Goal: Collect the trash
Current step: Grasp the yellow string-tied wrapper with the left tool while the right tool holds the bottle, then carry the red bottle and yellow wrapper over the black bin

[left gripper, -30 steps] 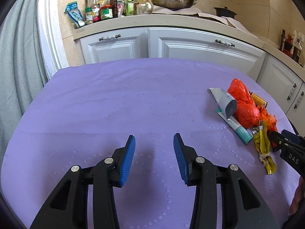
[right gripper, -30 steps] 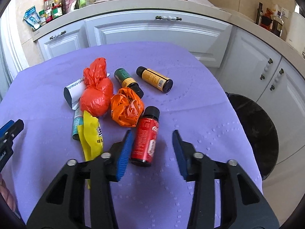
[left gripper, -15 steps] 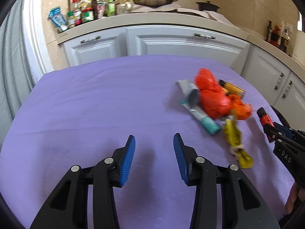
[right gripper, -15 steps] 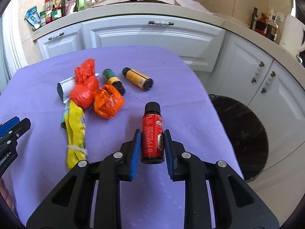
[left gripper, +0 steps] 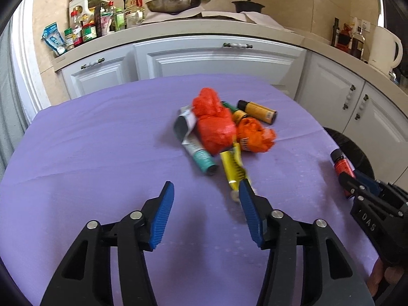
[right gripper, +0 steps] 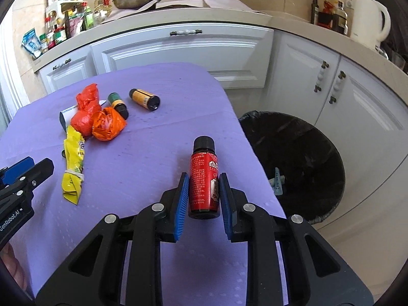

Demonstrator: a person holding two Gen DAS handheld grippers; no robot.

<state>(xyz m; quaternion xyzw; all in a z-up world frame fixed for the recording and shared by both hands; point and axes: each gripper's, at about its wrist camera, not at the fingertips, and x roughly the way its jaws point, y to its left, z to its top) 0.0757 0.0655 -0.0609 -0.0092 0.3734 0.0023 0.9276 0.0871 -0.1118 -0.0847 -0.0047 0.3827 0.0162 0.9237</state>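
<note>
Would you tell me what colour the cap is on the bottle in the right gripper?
Black, above a red label on the bottle; clearest in the right wrist view.

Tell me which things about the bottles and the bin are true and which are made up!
1. The right gripper holds a red bottle. True.
2. The left gripper holds the yellow wrapper. False: it is open and holds nothing.
3. The bin has a black bag in it. True.
4. The yellow bottle stands upright. False: it lies on its side.
5. The bin sits on the table. False: it sits on the floor beside the table.
</note>
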